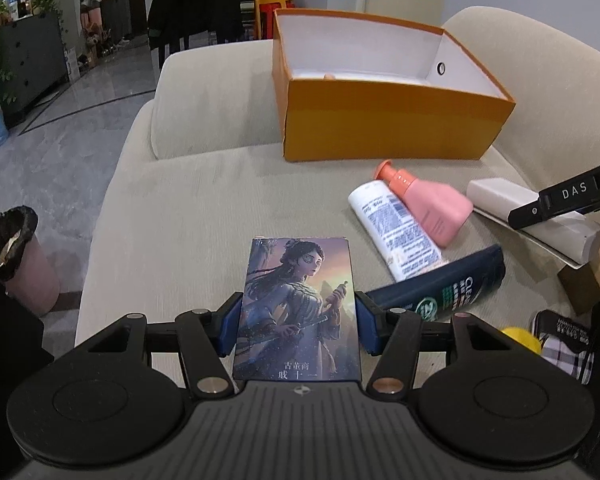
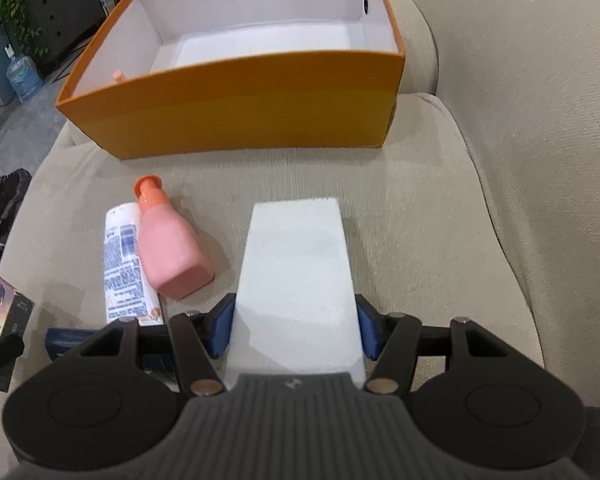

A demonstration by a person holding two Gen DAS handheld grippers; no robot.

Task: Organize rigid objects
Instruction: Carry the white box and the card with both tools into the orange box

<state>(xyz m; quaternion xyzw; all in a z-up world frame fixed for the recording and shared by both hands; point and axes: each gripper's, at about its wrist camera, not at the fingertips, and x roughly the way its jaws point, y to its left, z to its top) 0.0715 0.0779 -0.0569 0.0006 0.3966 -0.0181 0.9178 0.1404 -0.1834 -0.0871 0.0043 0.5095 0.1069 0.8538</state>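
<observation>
With the illustrated card box [image 1: 296, 308] clamped in the left claw [image 1: 298, 326] and the white block [image 2: 296, 280] in the right claw [image 2: 296, 330], both short of the orange box [image 2: 236, 104], each is best carried level over its near wall before being released.

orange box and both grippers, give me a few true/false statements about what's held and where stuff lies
1. The left gripper is shut on the illustrated card box. True.
2. The right gripper is open with nothing in it. False: it grips the white block.
3. The orange box has a lid on. False: it is open on top.
4. The pink bottle lies beside the white tube on the sofa cushion. True.
5. The pink bottle stands upright. False: it lies on its side.
</observation>
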